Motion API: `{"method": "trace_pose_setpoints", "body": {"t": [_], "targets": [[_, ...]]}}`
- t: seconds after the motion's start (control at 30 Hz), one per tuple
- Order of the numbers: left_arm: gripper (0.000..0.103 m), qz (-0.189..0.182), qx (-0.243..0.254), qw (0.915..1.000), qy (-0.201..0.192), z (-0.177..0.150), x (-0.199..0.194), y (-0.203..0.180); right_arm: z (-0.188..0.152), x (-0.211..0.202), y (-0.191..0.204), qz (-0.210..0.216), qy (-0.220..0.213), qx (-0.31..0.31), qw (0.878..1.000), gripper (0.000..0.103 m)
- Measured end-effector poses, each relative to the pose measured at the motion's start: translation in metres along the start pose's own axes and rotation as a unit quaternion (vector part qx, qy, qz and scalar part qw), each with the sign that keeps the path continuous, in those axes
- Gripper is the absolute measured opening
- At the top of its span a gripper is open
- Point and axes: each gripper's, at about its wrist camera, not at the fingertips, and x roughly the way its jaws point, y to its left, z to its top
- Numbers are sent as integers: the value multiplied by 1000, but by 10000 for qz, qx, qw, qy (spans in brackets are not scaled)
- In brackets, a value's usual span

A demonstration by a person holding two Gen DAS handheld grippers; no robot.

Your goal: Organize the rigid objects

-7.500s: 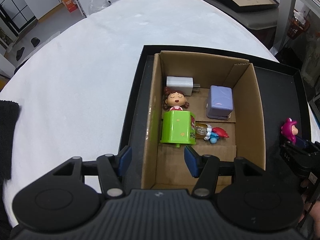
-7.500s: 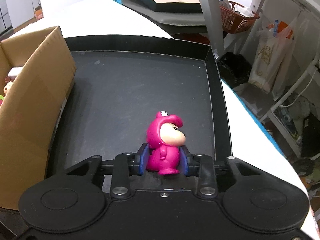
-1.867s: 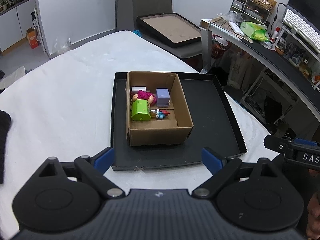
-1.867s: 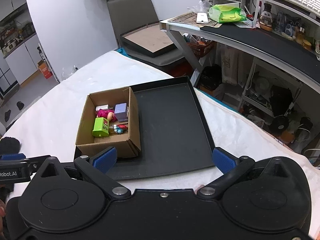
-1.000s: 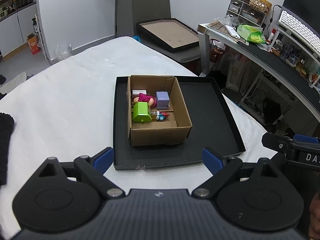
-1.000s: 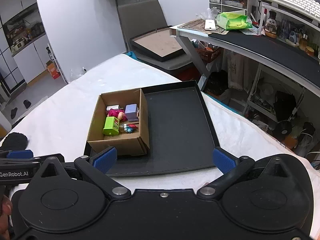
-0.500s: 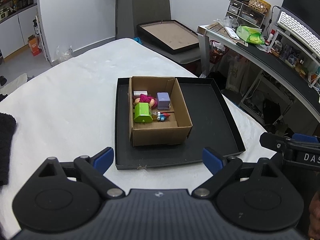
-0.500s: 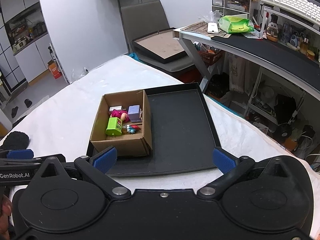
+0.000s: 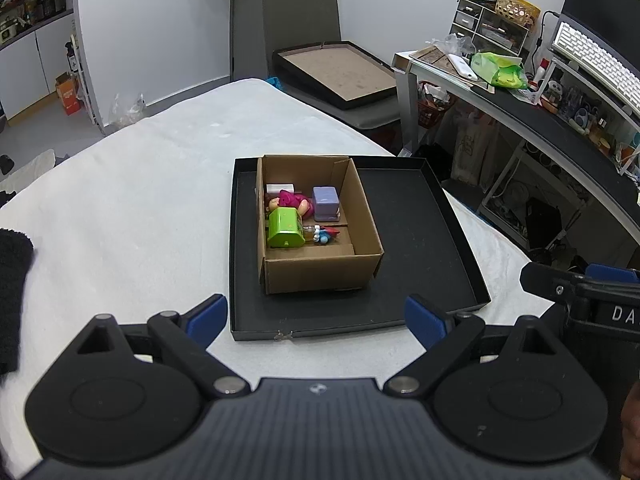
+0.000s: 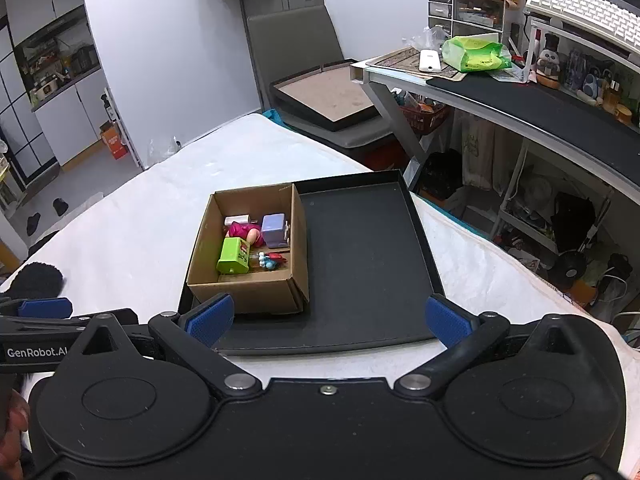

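Note:
A cardboard box (image 9: 320, 268) (image 10: 244, 292) stands in the left part of a black tray (image 9: 420, 240) (image 10: 360, 248) on the white table. Inside it lie a green block (image 9: 284, 227) (image 10: 234, 256), a pink figure (image 9: 292, 199) (image 10: 240, 230), a purple cube (image 9: 325, 202) (image 10: 274, 229), a white charger (image 9: 280, 188) and a small red-and-blue toy (image 9: 326, 234) (image 10: 272, 260). My left gripper (image 9: 316, 316) hangs open and empty, pulled back from the tray's near edge. My right gripper (image 10: 326, 316) is open and empty too, near the tray's front.
A black cloth (image 9: 12, 280) (image 10: 36, 280) lies at the table's left edge. Behind the table stand a grey chair (image 9: 300, 12) with a framed board (image 9: 336, 74), and a cluttered desk (image 10: 540, 104) on the right. The tray's right half is bare.
Earlier the right gripper held the pink figure over the tray; the figure now lies in the box. Both grippers have opened and drawn back; over the last second the view shifts only slightly.

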Motion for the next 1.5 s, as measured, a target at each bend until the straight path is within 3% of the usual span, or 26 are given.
{"method": "trace_pose_setpoints", "body": {"t": [1.5], "targets": [[94, -38, 204, 9993, -297, 0, -21, -16, 0, -18, -2, 51, -300, 33, 9995, 103]]}}
